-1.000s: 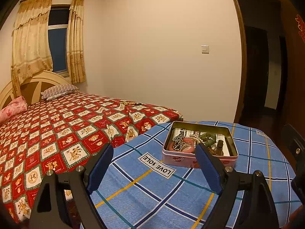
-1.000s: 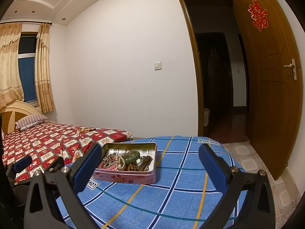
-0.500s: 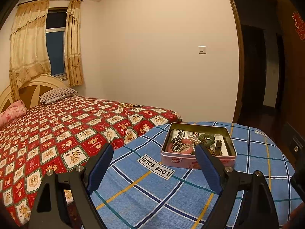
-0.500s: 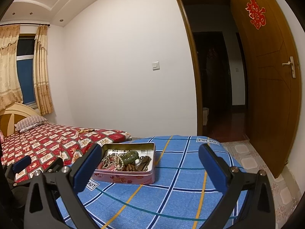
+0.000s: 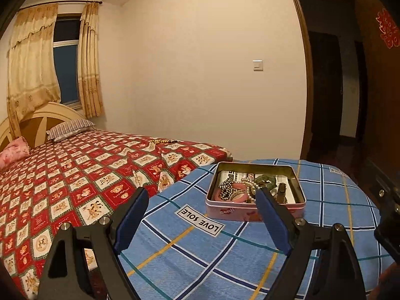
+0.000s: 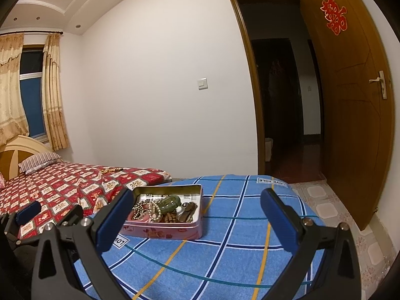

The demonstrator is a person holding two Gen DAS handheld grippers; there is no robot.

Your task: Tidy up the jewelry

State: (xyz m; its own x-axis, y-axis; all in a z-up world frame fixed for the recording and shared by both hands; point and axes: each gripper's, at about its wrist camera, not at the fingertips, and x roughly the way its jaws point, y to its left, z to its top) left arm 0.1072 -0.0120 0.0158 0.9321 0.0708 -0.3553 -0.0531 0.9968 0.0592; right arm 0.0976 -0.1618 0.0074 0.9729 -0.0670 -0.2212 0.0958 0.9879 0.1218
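Warm, dim indoor light; sharp focus; strong fisheye bending, dark corners.

"LOVE SOLE" label (image 5: 199,219) (blue cloth (image 5: 250,262))

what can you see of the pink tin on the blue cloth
The pink tin is a shallow rectangular metal box with rounded corners, printed pink sides and a bare metal inside. It has no lid on and sits flat on the blue checked cloth. Inside lies a tangle: pearl strand, green jade piece, brown beads, printed paper beneath. Neither tongs touch it.
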